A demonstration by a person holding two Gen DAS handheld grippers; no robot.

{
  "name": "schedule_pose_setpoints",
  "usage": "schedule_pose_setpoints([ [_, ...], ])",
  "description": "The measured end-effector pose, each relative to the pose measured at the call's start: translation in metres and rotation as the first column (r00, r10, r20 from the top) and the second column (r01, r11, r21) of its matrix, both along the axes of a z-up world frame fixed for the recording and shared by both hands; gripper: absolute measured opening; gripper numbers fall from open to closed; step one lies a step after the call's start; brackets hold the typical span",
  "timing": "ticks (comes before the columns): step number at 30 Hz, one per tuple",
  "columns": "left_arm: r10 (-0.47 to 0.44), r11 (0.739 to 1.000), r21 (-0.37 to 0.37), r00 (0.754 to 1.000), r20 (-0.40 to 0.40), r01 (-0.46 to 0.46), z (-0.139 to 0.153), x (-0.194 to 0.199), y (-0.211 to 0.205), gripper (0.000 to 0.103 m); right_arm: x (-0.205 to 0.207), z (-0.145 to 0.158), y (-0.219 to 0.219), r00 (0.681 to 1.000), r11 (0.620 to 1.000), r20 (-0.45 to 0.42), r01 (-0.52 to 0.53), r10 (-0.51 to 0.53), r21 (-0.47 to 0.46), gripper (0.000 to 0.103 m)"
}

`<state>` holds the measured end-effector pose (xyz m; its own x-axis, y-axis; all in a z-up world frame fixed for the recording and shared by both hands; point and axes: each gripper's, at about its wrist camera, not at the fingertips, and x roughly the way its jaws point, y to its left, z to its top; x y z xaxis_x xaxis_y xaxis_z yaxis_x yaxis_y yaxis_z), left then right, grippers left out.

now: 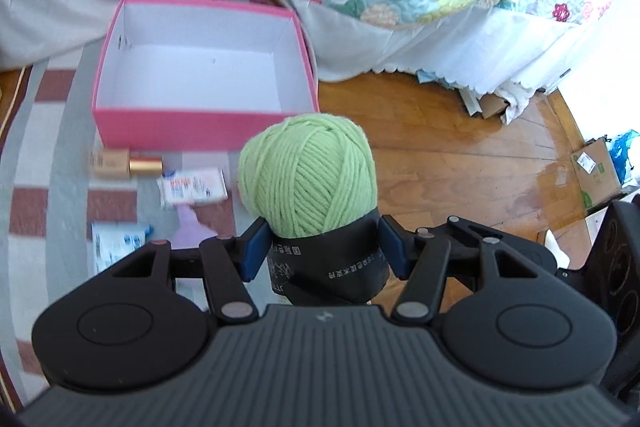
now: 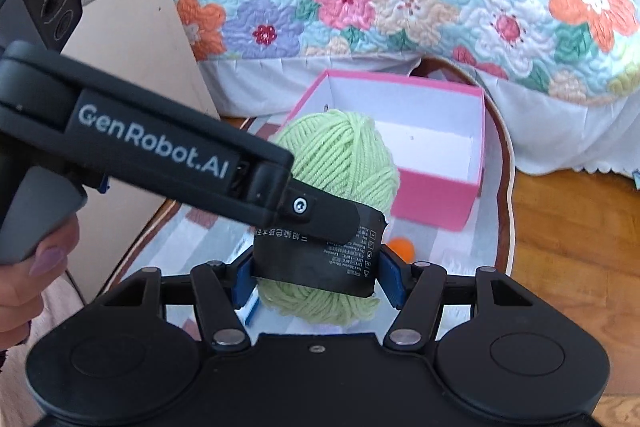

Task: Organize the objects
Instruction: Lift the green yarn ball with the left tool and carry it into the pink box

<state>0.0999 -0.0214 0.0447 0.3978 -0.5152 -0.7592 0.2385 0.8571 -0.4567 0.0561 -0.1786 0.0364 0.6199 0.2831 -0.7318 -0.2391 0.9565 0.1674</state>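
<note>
Left gripper (image 1: 323, 251) clamps the green yarn ball (image 1: 308, 175) by its black paper band (image 1: 332, 267), blue pads pressed on either side at a middling width; right gripper (image 2: 316, 277) grips the same band from its own side, jaws likewise half-spread and tight on it; the ball sits up off the striped mat (image 1: 60, 155), just nearer than the pink box (image 1: 200, 123), which stands open with a white inside; small packets (image 1: 192, 189) lie left of the ball.
</note>
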Motion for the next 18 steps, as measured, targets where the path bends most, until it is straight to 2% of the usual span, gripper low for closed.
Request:
schedule_pose_setpoints([
  [4, -0.003, 1.000, -0.018, 0.999, 0.034, 0.004, 0.006, 0.026, 0.006, 0.058, 0.024, 0.012, 0.006, 1.000, 0.999, 0.029, -0.005, 0.006, -0.034, 0.066],
  [8, 0.001, 0.999, -0.039, 0.999, 0.045, 0.000, 0.001, 0.057, 0.010, 0.058, 0.052, 0.010, 0.006, 0.998, 0.998, 0.058, 0.007, -0.004, -0.056, 0.066],
  [14, 0.000, 0.999, -0.041, 0.998, 0.059, 0.002, -0.019, 0.114, 0.015, 0.058, 0.101, -0.011, -0.007, 0.995, 0.998, 0.087, 0.051, -0.048, -0.031, 0.066],
  [18, 0.026, 0.998, -0.051, 1.000, 0.014, -0.025, -0.041, 0.150, 0.012, 0.058, 0.131, -0.030, -0.018, 0.992, 0.993, 0.052, 0.116, -0.117, 0.022, 0.066],
])
